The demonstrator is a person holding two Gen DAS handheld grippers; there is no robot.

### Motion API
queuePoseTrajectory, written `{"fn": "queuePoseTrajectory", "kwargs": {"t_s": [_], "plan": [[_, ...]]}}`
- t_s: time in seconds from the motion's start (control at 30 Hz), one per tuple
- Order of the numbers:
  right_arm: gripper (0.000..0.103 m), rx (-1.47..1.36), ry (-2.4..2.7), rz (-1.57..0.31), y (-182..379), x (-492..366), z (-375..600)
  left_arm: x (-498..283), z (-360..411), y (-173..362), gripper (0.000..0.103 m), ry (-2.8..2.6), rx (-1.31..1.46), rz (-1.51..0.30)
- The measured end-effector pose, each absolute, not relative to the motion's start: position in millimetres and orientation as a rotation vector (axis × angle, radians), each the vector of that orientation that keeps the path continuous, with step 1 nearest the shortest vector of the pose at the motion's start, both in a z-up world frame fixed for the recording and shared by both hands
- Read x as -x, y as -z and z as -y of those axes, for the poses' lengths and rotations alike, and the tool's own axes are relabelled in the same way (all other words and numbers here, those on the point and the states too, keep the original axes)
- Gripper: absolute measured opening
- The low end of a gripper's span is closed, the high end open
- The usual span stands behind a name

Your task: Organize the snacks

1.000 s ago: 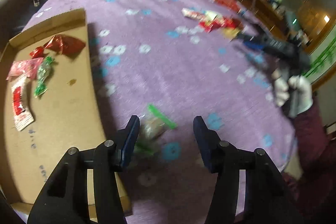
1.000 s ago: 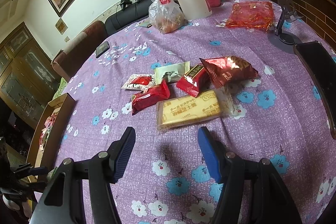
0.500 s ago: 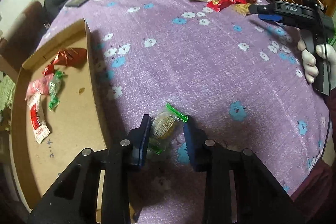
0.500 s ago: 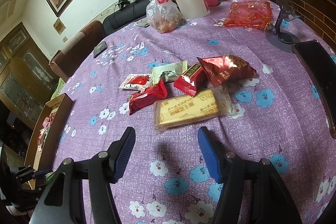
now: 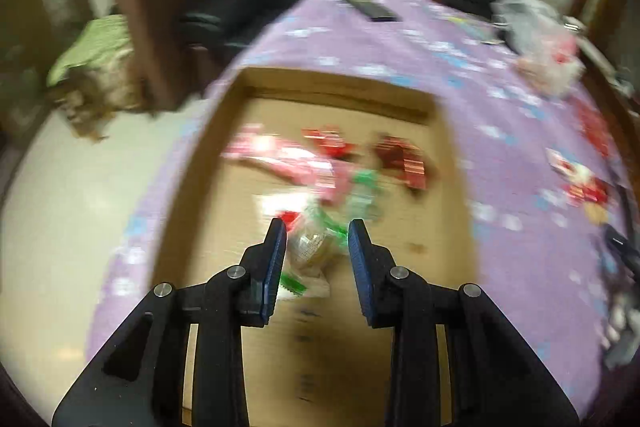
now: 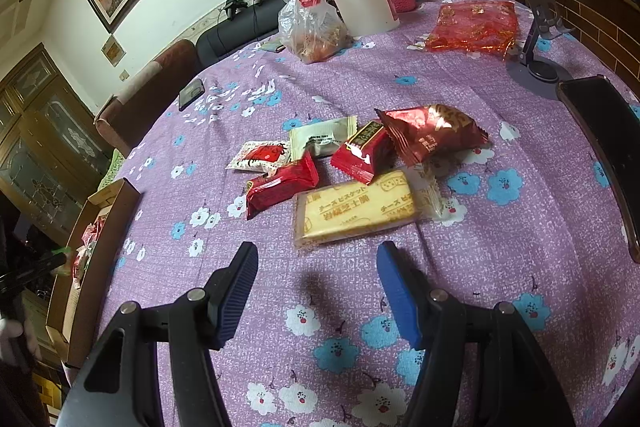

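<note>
While the left gripper [image 5: 317,247] hangs over the cardboard box [image 5: 452,131], a small see-through snack packet [image 5: 316,247] with green ends sits between its two blue pads. The pads look a bit apart and the picture is smeared, so I cannot tell if they are squeezing the packet or letting it go. Other snacks in the box [image 5: 320,163], pink and red ones, lie just past it.

If the pads only pinch a corner, the packet could slip out early. It looks like it would land inside the box, so that is a small worry. A bigger one is a crushed snack, if the pads squeeze too hard on the crinkly wrapper.

The right gripper [image 6: 316,283] is wide open and holds nothing. It hovers over the purple tablecloth [image 6: 500,267], near a pile of snacks [image 6: 352,167] that are not put away. The flat yellow biscuit pack [image 6: 356,211] is closest. It lies flat, so the pads might slide over it or push it into the red packets touching it.

Everything in the left view is blurry, so the words and shapes on the box snacks are hard to make out. In the right view, only one edge of the box shows.
</note>
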State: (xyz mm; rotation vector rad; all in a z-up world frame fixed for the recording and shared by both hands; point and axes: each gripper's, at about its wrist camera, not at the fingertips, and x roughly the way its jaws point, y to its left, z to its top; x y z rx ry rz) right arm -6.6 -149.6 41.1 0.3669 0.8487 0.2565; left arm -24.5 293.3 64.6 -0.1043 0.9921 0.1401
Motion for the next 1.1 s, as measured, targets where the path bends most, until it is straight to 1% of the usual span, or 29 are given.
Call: {"fn": "queuePoseTrajectory", "kwargs": {"t_s": [0.2, 0.27, 0.37, 0.4, 0.43, 0.47, 0.5, 0.57, 0.63, 0.73, 0.83, 0.93, 1.1], "plan": [[0.065, -0.371, -0.262, -0.848, -41, 7, 151, 31, -298, -59, 0.031, -0.141, 0.177, -1.008], [0.065, -0.378, -0.262, -0.84, -42, 8, 152, 42, -289, -72, 0.031, -0.127, 0.184, -0.954], [0.065, -0.398, -0.255, -0.814, -45, 10, 157, 59, -256, -100, 0.031, -0.07, 0.175, -0.826], [0.065, -0.408, -0.249, -0.803, -46, 12, 160, 61, -248, -108, 0.037, -0.041, 0.174, -0.795], [0.065, -0.418, -0.243, -0.796, -47, 12, 163, 66, -238, -116, 0.047, 0.004, 0.18, -0.762], [0.065, -0.43, -0.235, -0.788, -48, 12, 166, 72, -225, -123, 0.075, 0.08, 0.211, -0.735], [0.065, -0.448, -0.226, -0.777, -48, 13, 170, 74, -217, -126, 0.087, 0.129, 0.237, -0.726], [0.065, -0.481, -0.21, -0.758, -50, 15, 178, 76, -191, -126, 0.087, 0.236, 0.264, -0.736], [0.065, -0.516, -0.193, -0.737, -51, 16, 187, 78, -160, -117, 0.087, 0.296, 0.216, -0.764], [0.065, -0.551, -0.172, -0.709, -53, 17, 197, 77, -109, -92, 0.087, 0.341, 0.089, -0.815], [0.065, -0.556, -0.175, -0.744, -52, 8, 198, 76, -76, -66, 0.087, 0.381, 0.021, -0.88], [0.065, -0.529, -0.195, -0.793, -49, -5, 191, 70, -66, -45, 0.087, 0.37, 0.0, -0.929], [0.065, -0.469, -0.164, -0.813, -50, -31, 179, 63, -66, -17, 0.087, 0.331, 0.015, -1.011]]}}
